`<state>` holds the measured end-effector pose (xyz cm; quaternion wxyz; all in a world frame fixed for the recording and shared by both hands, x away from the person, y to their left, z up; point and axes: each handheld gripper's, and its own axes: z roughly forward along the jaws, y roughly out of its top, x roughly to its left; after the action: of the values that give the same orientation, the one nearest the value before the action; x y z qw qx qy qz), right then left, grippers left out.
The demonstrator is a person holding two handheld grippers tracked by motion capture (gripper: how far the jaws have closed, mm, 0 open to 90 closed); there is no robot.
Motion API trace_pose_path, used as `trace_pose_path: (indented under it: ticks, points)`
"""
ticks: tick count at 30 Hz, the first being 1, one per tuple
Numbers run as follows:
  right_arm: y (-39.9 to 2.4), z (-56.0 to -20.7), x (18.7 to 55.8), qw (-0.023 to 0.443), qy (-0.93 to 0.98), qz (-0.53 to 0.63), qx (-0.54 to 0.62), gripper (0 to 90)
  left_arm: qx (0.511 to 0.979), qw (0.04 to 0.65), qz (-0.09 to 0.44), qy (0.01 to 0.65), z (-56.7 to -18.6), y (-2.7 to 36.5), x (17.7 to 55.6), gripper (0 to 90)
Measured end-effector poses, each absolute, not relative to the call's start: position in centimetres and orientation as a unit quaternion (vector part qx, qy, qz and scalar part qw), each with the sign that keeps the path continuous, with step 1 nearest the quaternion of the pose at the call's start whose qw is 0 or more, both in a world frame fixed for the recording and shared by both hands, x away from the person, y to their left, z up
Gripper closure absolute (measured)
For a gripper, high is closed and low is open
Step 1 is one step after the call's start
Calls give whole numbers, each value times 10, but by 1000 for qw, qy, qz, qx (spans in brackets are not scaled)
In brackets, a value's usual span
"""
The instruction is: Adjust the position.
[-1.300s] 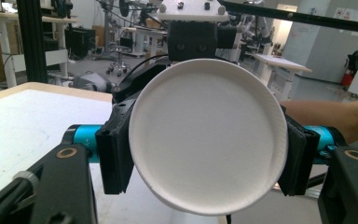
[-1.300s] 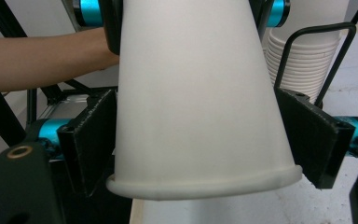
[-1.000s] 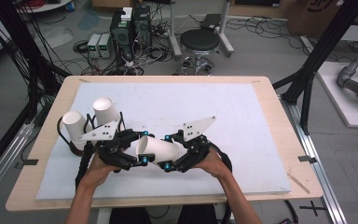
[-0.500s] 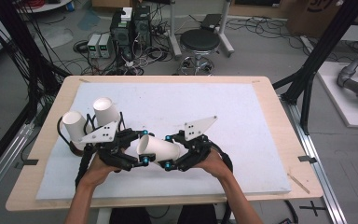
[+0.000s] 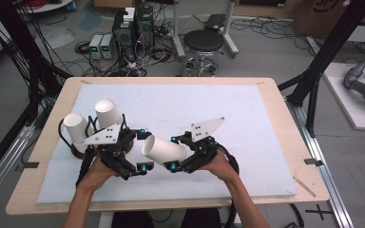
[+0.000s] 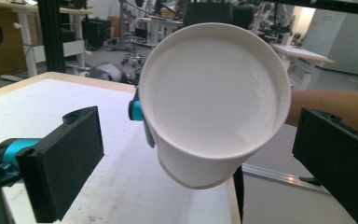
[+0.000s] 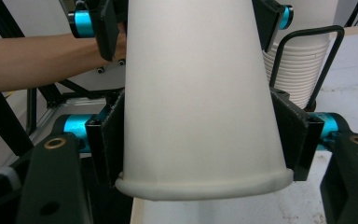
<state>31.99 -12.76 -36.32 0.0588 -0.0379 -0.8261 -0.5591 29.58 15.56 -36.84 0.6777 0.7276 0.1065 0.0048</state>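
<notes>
A white paper cup [image 5: 164, 150] lies sideways in the air above the white mat [image 5: 247, 118], between my two grippers. My right gripper [image 5: 173, 153] is shut on its wide rim end; in the right gripper view both pads [image 7: 109, 140] press the cup [image 7: 200, 93] just above the rim. My left gripper [image 5: 143, 149] is open: its jaws have just been opening and stand apart from the cup's narrow base on either side. In the left gripper view the cup's bottom [image 6: 214, 98] faces the camera, and the gripper [image 6: 200, 158] has gaps at both pads [image 6: 60, 158].
Two stacks of white cups [image 5: 108, 113] [image 5: 76, 128] stand in a black wire holder at the table's left, close behind my left hand; the stack [image 7: 298, 70] also shows in the right gripper view. The wooden table edge [image 5: 294, 142] runs around the mat.
The left gripper's jaws have spread wide and let go of the cup's base. The right gripper keeps hold of the cup. Neither hand has shifted.
</notes>
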Motion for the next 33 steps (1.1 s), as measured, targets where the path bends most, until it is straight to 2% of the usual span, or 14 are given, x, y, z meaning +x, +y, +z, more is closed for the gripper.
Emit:
trace_pose_path:
  ticks: [8,13,24,33]
  points:
    - [-131,-363,321,56,-826,-559,-41,300,751,650,22,114,-365,160,294,17]
    - [-133,-360,322,57,-831,-552,-40,301,767,629,11,122,-362,162,294,17]
    - [-135,-353,323,47,-857,-512,-35,301,827,549,21,117,-350,164,295,17]
    - [-134,-348,326,37,-880,-472,-30,300,859,498,23,116,-344,161,298,17]
